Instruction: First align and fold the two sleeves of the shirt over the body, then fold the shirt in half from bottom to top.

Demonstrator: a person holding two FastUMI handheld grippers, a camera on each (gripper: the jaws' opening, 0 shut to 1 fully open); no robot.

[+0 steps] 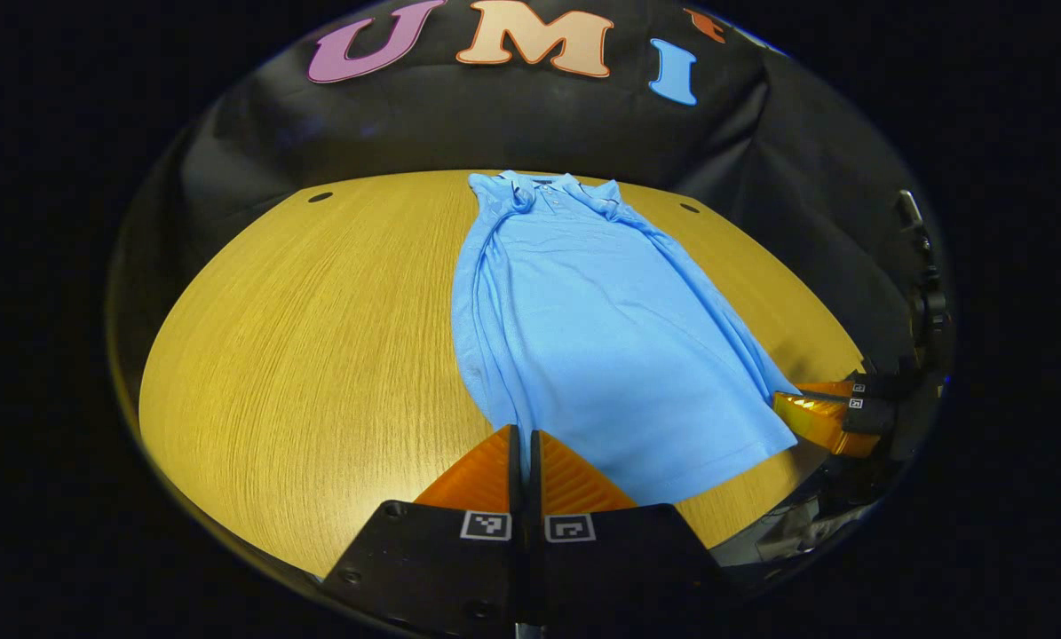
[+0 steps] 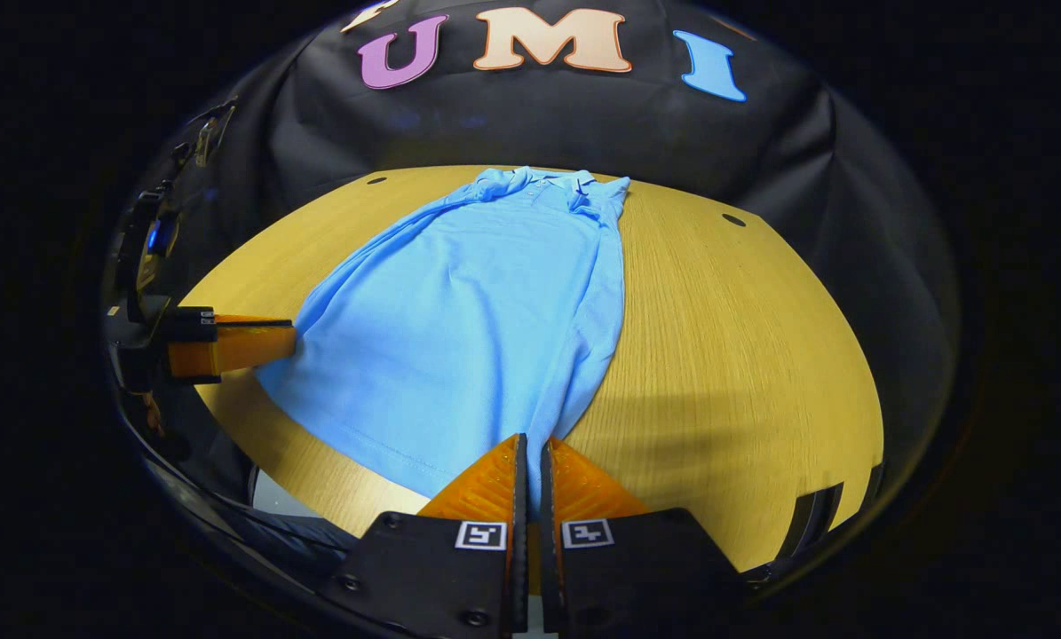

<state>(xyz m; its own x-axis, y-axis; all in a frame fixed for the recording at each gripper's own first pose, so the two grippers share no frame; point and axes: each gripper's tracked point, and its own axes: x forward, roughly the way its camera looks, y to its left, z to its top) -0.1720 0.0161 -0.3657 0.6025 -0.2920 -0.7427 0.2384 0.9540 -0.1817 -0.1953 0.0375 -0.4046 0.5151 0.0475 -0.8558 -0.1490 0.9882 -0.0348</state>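
Wood-grain table (image 1: 299,355), yellowish, rounded front edge, small dark holes near the far corners; black cloth wall behind.

Left gripper view: bare grained wood takes up the left side, plenty of free room there. Left gripper (image 1: 523,444) at bottom centre, fingers pressed nearly together with a thin dark slit between them, tips at the near left corner of the shirt's hem; whether cloth is pinched between them cannot be told. Shirt (image 1: 583,337) is light blue, fine knit texture, polo-type collar at the far end, lying flat lengthwise on the table, long side folds running down both edges, hem toward the camera. Right gripper (image 1: 787,404) at the far right, tips touching the hem's other corner near the table edge.

Right gripper view: left gripper (image 2: 286,342) pokes in from the left, tip at the shirt's (image 2: 468,328) hem corner. Shirt spreads across centre-left, collar far, folded edge thick on its right side. Right gripper (image 2: 532,453) bottom centre, narrow gap between fingers with blue fabric showing in it, so it appears to pinch the near hem corner. Open wood (image 2: 743,355) to the right.
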